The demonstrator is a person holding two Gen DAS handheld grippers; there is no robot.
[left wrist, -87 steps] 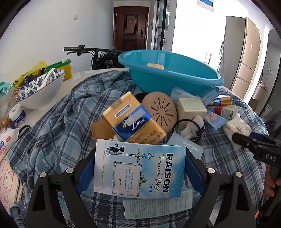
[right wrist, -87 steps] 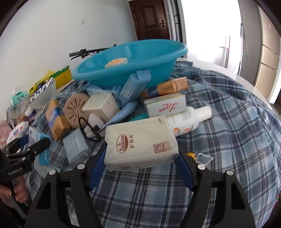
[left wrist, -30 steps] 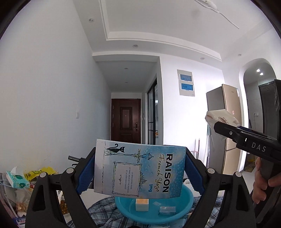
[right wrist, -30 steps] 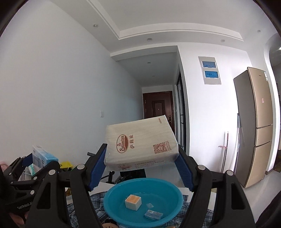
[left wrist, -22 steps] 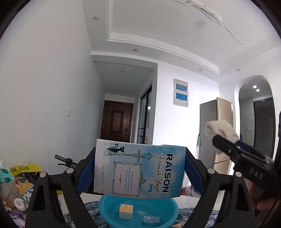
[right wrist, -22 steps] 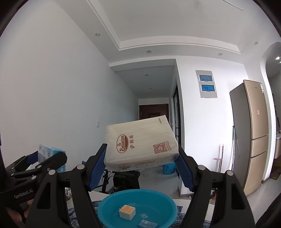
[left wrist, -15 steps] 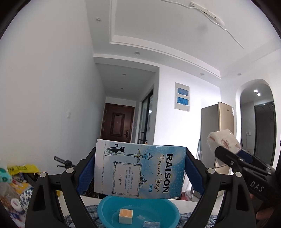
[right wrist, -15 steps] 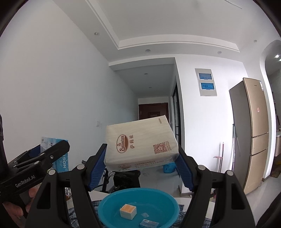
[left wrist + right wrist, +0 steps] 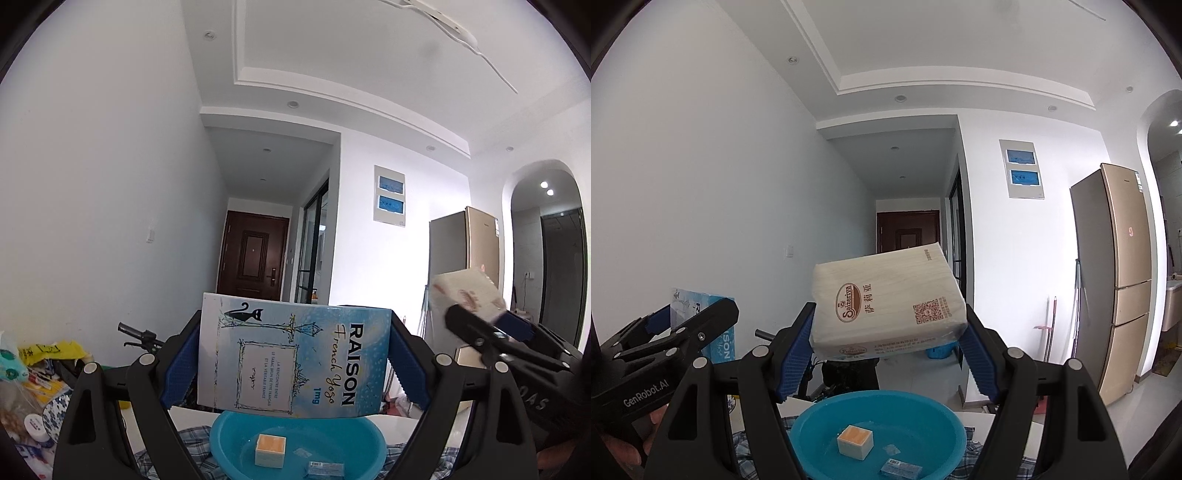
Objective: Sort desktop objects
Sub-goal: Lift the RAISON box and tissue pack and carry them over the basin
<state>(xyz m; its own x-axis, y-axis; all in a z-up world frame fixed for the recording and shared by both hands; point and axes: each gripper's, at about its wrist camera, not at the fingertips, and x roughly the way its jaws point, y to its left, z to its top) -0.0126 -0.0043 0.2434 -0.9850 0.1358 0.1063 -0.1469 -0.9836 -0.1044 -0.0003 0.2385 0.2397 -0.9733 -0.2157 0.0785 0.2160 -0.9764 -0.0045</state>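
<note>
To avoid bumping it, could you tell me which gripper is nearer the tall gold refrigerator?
Right. The right gripper, clamping the white tissue pack, has the refrigerator off to its right; the left gripper, gripping the blue RAISON box, sits farther left, beyond it.

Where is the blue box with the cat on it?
The blue cat box is clamped in the left gripper, up above the blue basin.

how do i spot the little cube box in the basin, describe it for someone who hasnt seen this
Find the blue basin below both tools. Inside sit two small things: the cube box stands left of centre, white-sided with an orange top, unlike the flat blue packet lying nearer the front.
</note>
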